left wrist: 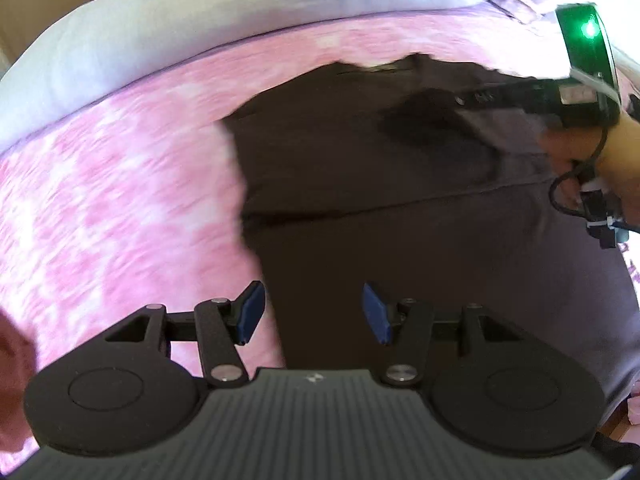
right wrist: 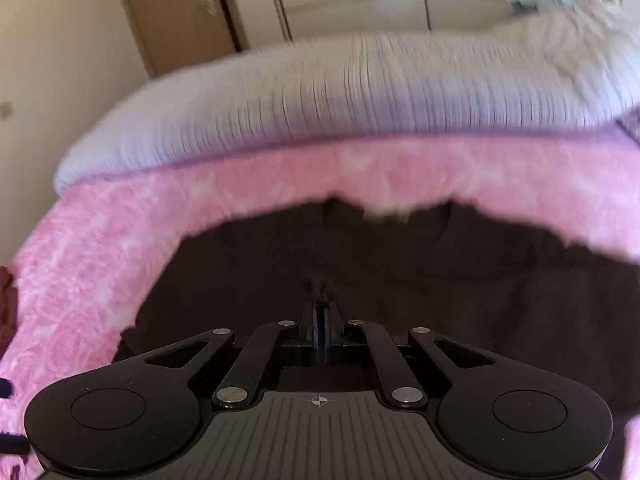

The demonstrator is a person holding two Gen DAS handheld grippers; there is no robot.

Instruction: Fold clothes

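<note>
One dark garment [left wrist: 400,220] lying in middle of pink blanket [left wrist: 120,200], one fold line showing, more folding waiting. Left gripper [left wrist: 314,312] hanging spread, holding nothing, over garment's near edge. Right gripper [right wrist: 321,320] pressed together, maybe pinching bit of dark cloth.

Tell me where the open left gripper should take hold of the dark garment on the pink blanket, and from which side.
Probably the dark garment's left edge, which runs up from just ahead of the left gripper. Come from above and from the pink blanket side, one finger over the cloth, one sliding under. That border lies free on the blanket, while the middle lies flat with nothing to pinch.
</note>
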